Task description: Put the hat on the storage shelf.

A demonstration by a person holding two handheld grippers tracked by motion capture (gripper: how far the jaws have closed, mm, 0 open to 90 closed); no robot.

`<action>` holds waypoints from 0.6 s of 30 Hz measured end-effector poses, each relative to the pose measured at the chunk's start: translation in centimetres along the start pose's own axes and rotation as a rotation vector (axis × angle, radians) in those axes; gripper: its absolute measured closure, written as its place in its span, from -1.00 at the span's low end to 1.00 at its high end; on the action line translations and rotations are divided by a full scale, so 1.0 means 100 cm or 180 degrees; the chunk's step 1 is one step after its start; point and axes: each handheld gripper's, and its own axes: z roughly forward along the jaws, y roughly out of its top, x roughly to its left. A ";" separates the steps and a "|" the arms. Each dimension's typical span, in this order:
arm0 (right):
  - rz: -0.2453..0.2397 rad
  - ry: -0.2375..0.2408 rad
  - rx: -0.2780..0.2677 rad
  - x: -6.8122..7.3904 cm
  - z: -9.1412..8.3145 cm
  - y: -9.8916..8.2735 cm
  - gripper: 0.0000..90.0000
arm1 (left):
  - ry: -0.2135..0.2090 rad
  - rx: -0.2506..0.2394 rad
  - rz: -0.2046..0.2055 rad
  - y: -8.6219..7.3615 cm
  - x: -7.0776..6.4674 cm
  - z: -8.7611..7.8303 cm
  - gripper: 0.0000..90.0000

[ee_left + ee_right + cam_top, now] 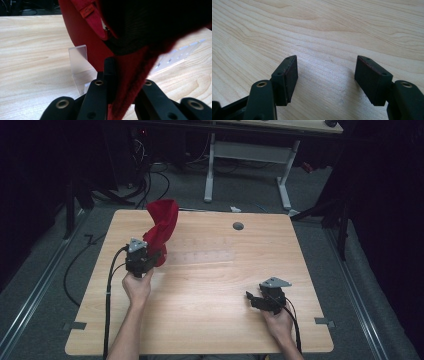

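Observation:
A red cloth (161,227), soft with a stitched label and a dark lining, stands up from my left gripper (154,256) over the table's left half. In the left gripper view the red cloth (87,32) hangs close to the camera, and its folded edge runs down between the jaws of my left gripper (123,83), which is shut on it. The right-hand jaw is partly hidden by the fabric. My right gripper (251,299) rests low at the front right of the wooden table (210,320). In the right gripper view my right gripper (325,68) stands open over bare wood, with nothing between its fingers.
A clear plastic stand (79,63) sits on the table just beyond the left gripper, and shows as a faint pale strip, the clear stand (207,254), mid-table. A round cable hole (238,226) lies near the far edge. Beyond the table are a desk frame (250,165) and floor cables.

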 end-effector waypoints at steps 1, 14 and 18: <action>0.0000 0.0001 0.0000 0.000 0.000 0.000 -0.21 | -0.0002 0.0014 -0.0019 0.000 0.001 -0.001 0.84; -0.0004 -0.0001 -0.0003 0.000 0.000 0.000 -0.21 | 0.0097 0.0054 0.0014 -0.001 0.003 -0.006 0.14; -0.0003 0.0000 -0.0002 0.000 0.000 0.000 -0.21 | 0.0112 0.0056 0.0052 -0.001 0.003 -0.008 -0.05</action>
